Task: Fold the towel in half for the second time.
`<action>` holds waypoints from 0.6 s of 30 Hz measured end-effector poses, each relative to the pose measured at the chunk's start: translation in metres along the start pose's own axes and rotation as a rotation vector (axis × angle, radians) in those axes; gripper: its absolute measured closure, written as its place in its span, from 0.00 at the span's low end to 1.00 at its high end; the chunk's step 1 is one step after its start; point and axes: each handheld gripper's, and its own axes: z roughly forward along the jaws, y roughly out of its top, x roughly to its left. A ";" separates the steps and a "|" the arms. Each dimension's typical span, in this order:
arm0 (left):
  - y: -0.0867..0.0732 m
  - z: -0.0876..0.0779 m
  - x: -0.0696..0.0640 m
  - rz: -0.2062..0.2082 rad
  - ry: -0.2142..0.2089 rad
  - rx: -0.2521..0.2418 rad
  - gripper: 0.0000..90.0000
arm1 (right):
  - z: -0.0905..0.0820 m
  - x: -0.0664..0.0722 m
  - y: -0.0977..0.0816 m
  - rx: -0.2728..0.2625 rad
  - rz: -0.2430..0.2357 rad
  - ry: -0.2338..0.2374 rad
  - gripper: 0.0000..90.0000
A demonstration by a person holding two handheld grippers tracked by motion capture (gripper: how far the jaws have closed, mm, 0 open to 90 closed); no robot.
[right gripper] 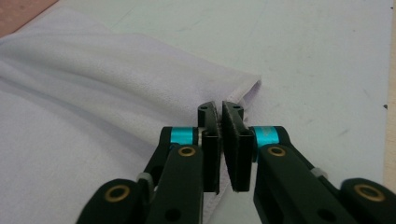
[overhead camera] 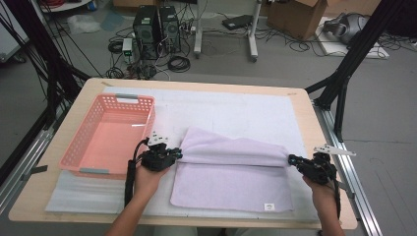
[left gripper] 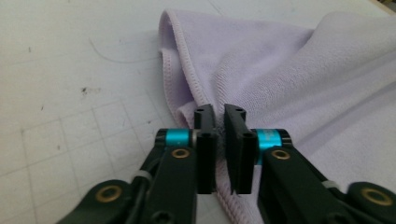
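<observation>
A lilac towel [overhead camera: 231, 172] lies on the white mat, its far half folded toward me into a soft roll across the middle. My left gripper [overhead camera: 178, 153] is at the roll's left end. In the left gripper view the jaws [left gripper: 219, 112] stand a little apart, with the towel's [left gripper: 280, 70] stitched hem loose in the gap. At the fold's right end my right gripper [overhead camera: 292, 159] holds on. Seen from the right gripper view, its jaws [right gripper: 219, 109] are nearly together on the towel's [right gripper: 93, 93] corner edge.
A pink plastic basket [overhead camera: 147, 118] stands on the table's left side, just beyond my left hand. The white mat [overhead camera: 236, 108] covers most of the wooden tabletop. Black frame legs, cables and computers are on the floor beyond the table.
</observation>
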 end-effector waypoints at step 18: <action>0.052 0.078 0.033 -0.041 -0.025 0.006 0.44 | 0.060 -0.021 0.050 0.132 0.082 -0.096 0.47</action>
